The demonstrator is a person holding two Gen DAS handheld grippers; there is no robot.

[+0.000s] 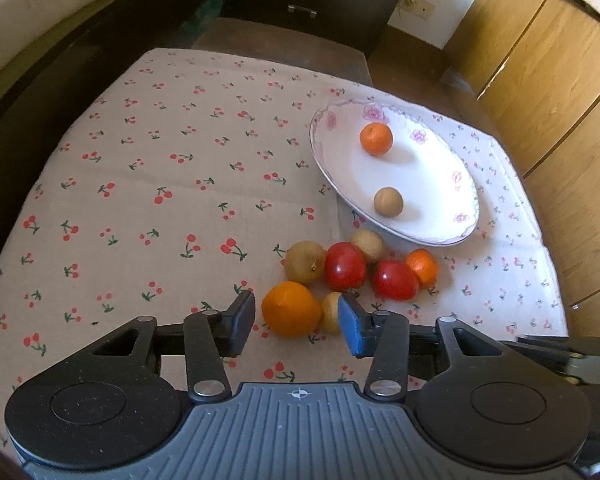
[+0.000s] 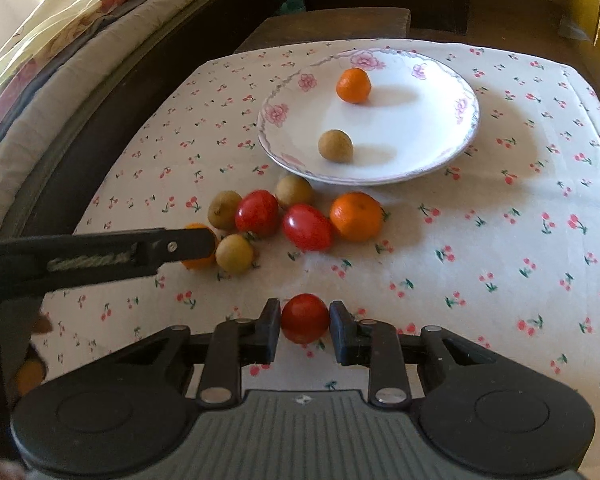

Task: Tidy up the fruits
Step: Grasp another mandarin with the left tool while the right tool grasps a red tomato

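On the desk (image 2: 500, 240), covered by a cherry-print cloth, a flowered white plate (image 2: 440, 152) holds a small orange (image 2: 353, 85) and a round tan fruit (image 2: 335, 145), well apart from each other. Just in front of the plate lies a cluster: two red fruits (image 2: 307, 227), three tan ones (image 2: 234, 253) and an orange (image 2: 356, 216), several touching. The right tongs (image 2: 305, 326) are clamped on a third red fruit (image 2: 305, 319), set apart from the cluster, both pads against its sides. The left tongs (image 1: 296, 320) stand parted around a larger orange (image 1: 291, 309) at the near edge of the cluster; its pads show gaps on either side, not pressing. Beside that orange sits another tan fruit (image 1: 330, 312), partly hidden by the blue-faced finger (image 1: 350, 330).
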